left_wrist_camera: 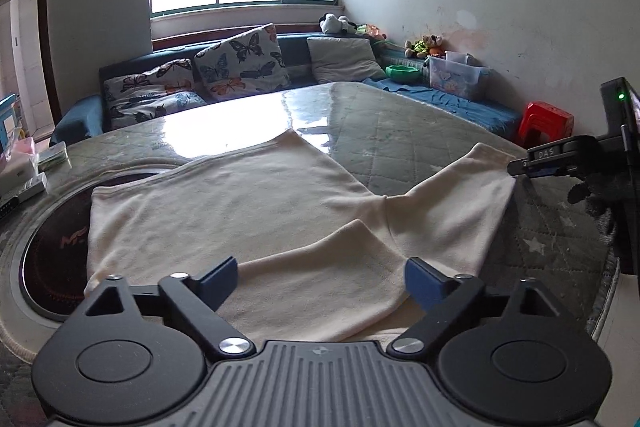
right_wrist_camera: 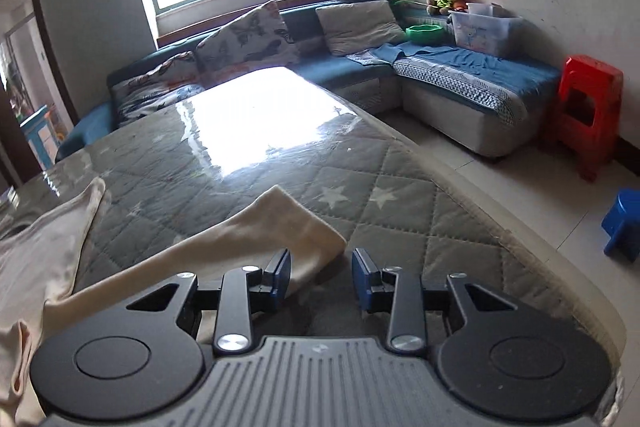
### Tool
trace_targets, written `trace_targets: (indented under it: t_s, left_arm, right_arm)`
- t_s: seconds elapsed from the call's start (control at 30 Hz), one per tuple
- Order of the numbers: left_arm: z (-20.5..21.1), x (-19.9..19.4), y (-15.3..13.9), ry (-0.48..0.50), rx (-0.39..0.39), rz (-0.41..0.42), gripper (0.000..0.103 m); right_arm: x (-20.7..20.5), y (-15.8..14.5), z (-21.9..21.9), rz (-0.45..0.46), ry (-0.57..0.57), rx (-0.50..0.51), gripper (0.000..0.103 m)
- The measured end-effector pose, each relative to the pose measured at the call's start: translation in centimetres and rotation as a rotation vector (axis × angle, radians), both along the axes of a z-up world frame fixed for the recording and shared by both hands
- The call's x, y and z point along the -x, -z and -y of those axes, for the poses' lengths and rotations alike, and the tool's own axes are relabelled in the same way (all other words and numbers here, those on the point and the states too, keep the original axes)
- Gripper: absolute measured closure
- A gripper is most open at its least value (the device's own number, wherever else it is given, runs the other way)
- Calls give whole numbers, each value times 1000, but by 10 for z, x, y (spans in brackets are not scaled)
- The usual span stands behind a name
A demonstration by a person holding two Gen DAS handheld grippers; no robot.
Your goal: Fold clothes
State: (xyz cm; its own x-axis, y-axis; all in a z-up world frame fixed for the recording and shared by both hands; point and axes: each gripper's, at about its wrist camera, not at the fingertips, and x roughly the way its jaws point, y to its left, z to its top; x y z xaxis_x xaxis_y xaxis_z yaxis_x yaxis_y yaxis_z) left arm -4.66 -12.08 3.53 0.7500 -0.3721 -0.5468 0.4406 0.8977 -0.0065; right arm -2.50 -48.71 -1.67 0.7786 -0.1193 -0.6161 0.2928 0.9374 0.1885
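Note:
A cream long-sleeved top point(left_wrist_camera: 224, 211) lies flat on the quilted table, one sleeve folded across its near part. My left gripper point(left_wrist_camera: 322, 281) is open, its blue pads either side of that folded sleeve point(left_wrist_camera: 320, 275) at the garment's near edge. The other sleeve point(left_wrist_camera: 476, 183) stretches out to the right; its cuff shows in the right wrist view point(right_wrist_camera: 296, 231). My right gripper point(right_wrist_camera: 322, 277) is open at that cuff, the left pad point(right_wrist_camera: 282, 273) over the cuff's corner, the right pad beside it over the table. The right gripper also shows in the left wrist view point(left_wrist_camera: 520, 167).
The table point(right_wrist_camera: 400, 211) has a glossy grey star-quilted cover and a round induction hob point(left_wrist_camera: 48, 247) partly under the top. Boxes point(left_wrist_camera: 24, 179) sit at its left edge. Beyond are a blue sofa point(right_wrist_camera: 460, 75) with cushions, a red stool point(right_wrist_camera: 588, 107) and a blue stool point(right_wrist_camera: 624, 223).

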Motion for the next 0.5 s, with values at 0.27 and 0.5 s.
trace_targets:
  t_s: [0.27,0.5]
  left_arm:
    - [-2,-3,0,-35,-4,-20,0]
    - [-13,-2,-4,-62,-3,-4,0]
  right_arm:
    - [-11,2,-3,13,-14,25,95]
    - [3,-34,-16,100,-117,-30,97]
